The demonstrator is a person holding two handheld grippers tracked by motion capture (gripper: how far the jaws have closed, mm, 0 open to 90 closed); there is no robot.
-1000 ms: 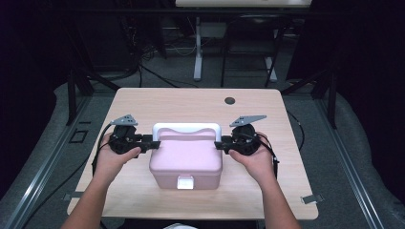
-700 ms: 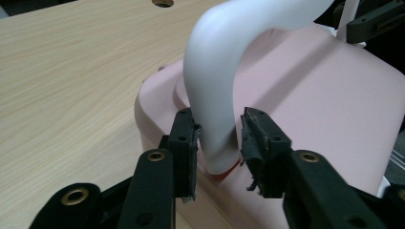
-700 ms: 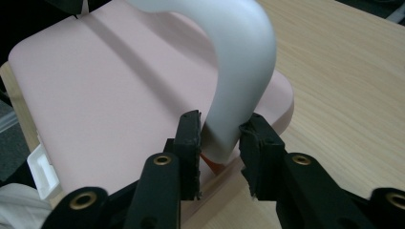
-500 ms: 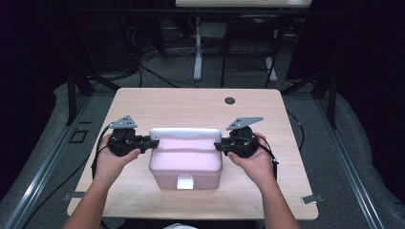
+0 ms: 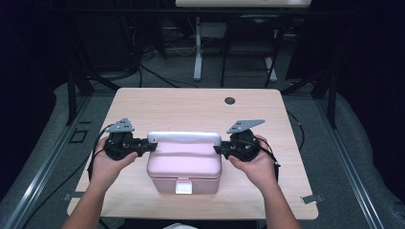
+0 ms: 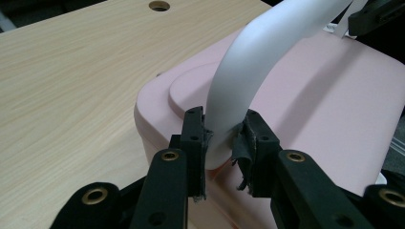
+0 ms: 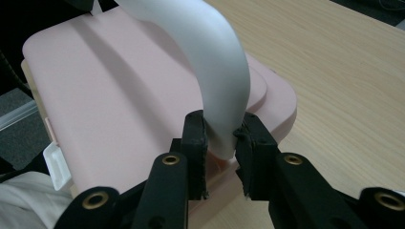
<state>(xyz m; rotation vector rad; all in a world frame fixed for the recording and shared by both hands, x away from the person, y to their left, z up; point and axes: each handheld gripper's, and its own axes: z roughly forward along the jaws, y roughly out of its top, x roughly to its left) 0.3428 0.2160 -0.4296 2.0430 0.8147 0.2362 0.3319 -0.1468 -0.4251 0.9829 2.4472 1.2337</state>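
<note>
Now both grippers clamped on white handle (image 5: 184,137) of pink box (image 5: 184,164), near front edge of tabletop (image 5: 191,107): left gripper (image 6: 222,138) and right gripper (image 7: 220,136) just closed on its ends. Risk I see: uneven lift tilts box, smooth handle slips from pads.

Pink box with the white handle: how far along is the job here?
Done: the left gripper and right gripper, their jaws having just been closing, each clamp one end of the raised white handle. In hand: a two-sided grip. Left: the pink box sits on the table, front latch apparently shut.
</note>
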